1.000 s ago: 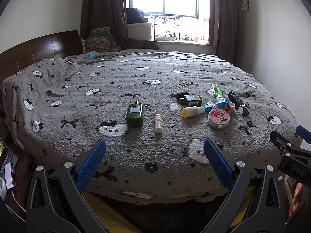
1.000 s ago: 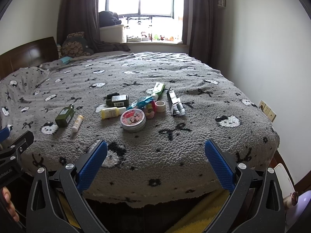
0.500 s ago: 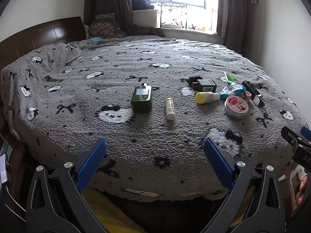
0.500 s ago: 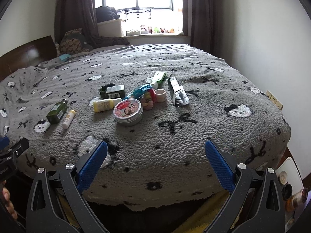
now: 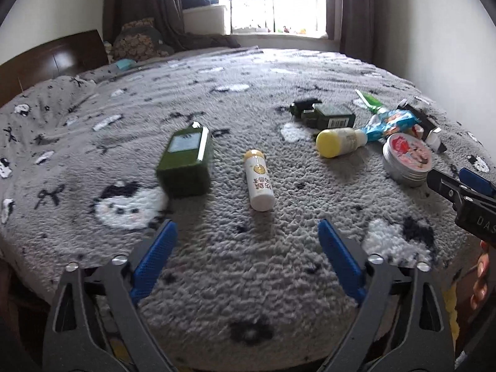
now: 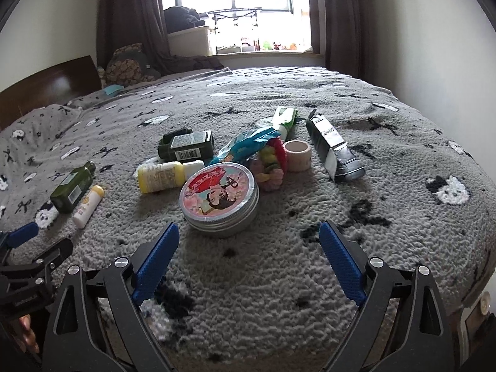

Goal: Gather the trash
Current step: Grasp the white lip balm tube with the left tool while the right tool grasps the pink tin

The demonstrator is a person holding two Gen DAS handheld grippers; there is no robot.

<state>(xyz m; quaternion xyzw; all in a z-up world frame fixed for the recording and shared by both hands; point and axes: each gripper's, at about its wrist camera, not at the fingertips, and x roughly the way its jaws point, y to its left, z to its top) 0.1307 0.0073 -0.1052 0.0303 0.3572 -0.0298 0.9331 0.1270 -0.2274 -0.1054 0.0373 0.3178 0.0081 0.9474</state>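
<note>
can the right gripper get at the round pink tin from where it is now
Probably yes. The right gripper is open and empty, its jaws just narrowing a little, with only bare blanket between it and the round tin lying ahead, slightly toward its left finger.

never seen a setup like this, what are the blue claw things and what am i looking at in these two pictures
Each picture comes from a camera on a hand-held gripper, looking along its two blue fingers. One shows the left gripper, the other the right gripper. Both are open and hold nothing; their jaws have just been closing a little. They point at a bed with a grey blanket. On it lie a green bottle, a small white tube, a yellow-capped bottle, a round tin, a snack wrapper, a tape roll and a silver carton.
</note>
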